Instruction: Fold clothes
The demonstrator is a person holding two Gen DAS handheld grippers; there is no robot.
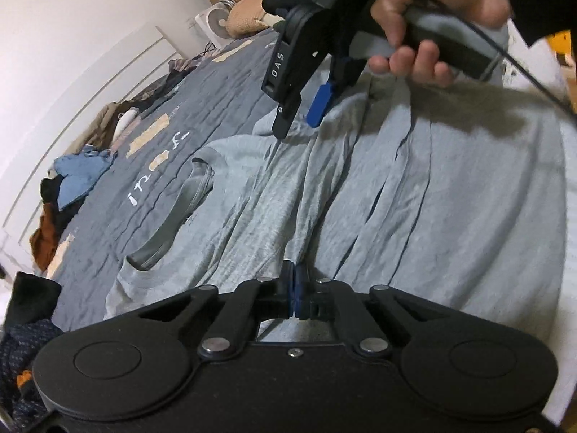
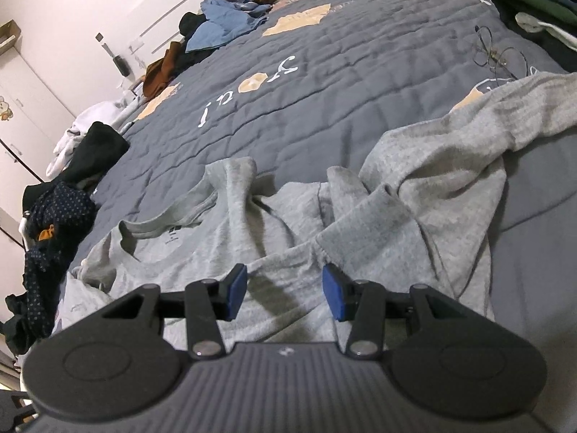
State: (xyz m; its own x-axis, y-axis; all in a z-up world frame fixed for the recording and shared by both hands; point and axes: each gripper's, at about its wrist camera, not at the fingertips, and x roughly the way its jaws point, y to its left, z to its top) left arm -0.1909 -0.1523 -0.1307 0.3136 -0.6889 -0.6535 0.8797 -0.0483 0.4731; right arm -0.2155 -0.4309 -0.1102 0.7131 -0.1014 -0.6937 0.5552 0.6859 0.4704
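Left wrist view: my left gripper [image 1: 295,281] is pinched closed on a fold of the grey T-shirt [image 1: 414,187], which spreads from 9 to 3 o'clock.
Right wrist view: my right gripper [image 2: 285,290] gapes half-wide, empty, shirt [image 2: 396,223] lying beneath and toward 12 o'clock

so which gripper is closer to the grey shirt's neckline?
Left. The left gripper is shut on the grey shirt just beside the neckline; the right gripper hovers open over a sleeve fold, further off.
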